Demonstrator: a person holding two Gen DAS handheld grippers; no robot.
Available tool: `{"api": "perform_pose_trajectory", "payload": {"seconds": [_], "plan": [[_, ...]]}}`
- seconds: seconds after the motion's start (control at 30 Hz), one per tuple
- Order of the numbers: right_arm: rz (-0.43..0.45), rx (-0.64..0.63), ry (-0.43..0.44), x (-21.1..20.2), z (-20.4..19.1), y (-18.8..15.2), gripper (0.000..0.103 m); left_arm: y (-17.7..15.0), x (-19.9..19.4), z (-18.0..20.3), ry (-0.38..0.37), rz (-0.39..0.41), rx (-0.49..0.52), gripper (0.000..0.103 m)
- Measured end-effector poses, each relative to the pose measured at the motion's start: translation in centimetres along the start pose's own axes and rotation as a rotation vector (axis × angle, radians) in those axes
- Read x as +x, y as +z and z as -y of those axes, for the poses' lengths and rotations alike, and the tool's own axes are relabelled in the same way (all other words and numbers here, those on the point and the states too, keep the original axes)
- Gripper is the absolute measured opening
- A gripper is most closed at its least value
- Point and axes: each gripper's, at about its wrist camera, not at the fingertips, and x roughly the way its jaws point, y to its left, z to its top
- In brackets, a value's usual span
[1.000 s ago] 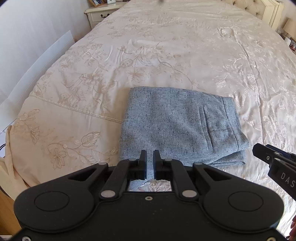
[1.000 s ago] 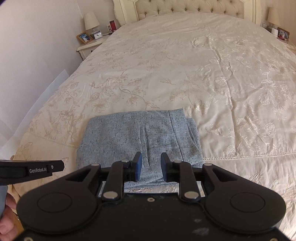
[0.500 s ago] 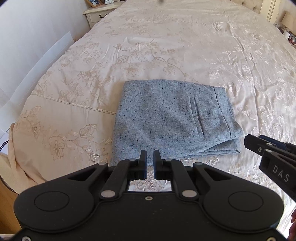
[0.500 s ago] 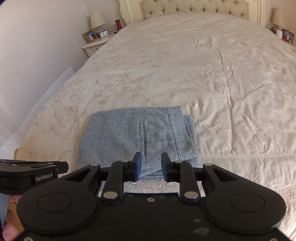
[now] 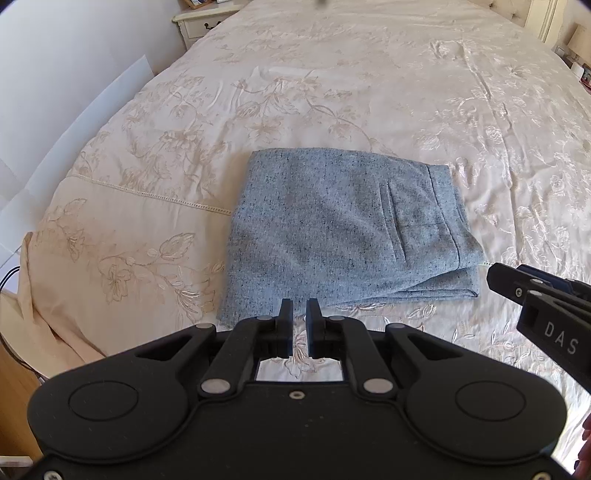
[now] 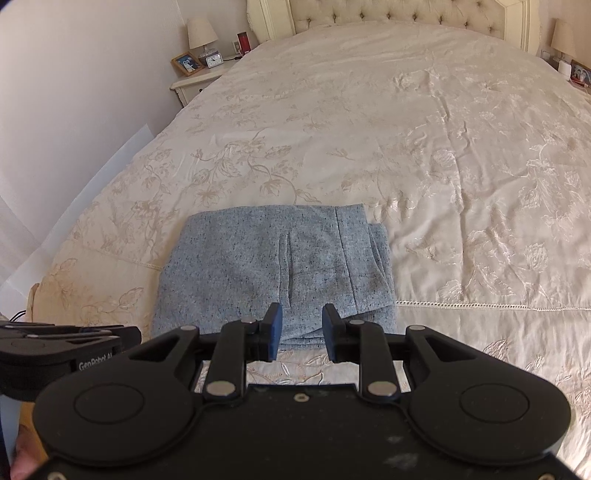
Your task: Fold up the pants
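Note:
The grey-blue speckled pants [image 5: 343, 229] lie folded into a flat rectangle near the foot of the bed; they also show in the right wrist view [image 6: 273, 269]. My left gripper [image 5: 299, 317] hovers just short of the pants' near edge, its jaws nearly closed and holding nothing. My right gripper [image 6: 302, 325] hovers above the near edge, jaws a little apart and empty. The right gripper also shows at the right edge of the left wrist view [image 5: 517, 288]. The left gripper shows at the left of the right wrist view [image 6: 66, 339].
The cream embroidered bedspread [image 6: 406, 147] covers the whole bed. A nightstand [image 6: 199, 79] with a lamp, photo frame and clock stands at the far left by the tufted headboard [image 6: 399, 14]. A white wall [image 5: 55, 74] runs along the left side.
Both grippers have drawn back and up from the pants, so the folded pants sit farther from the fingers. The pants have not moved. Jaw openings are unchanged.

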Motion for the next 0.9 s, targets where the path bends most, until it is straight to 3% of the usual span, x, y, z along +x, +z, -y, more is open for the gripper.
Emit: {"api": "perform_pose_trajectory", "payload": {"seconds": [0.9], "plan": [[-0.014,-0.006,0.006,0.32,-0.34,0.14,0.027,0.08,0.62,-0.48,-0.016,-0.035,-0.03,0.015]]}}
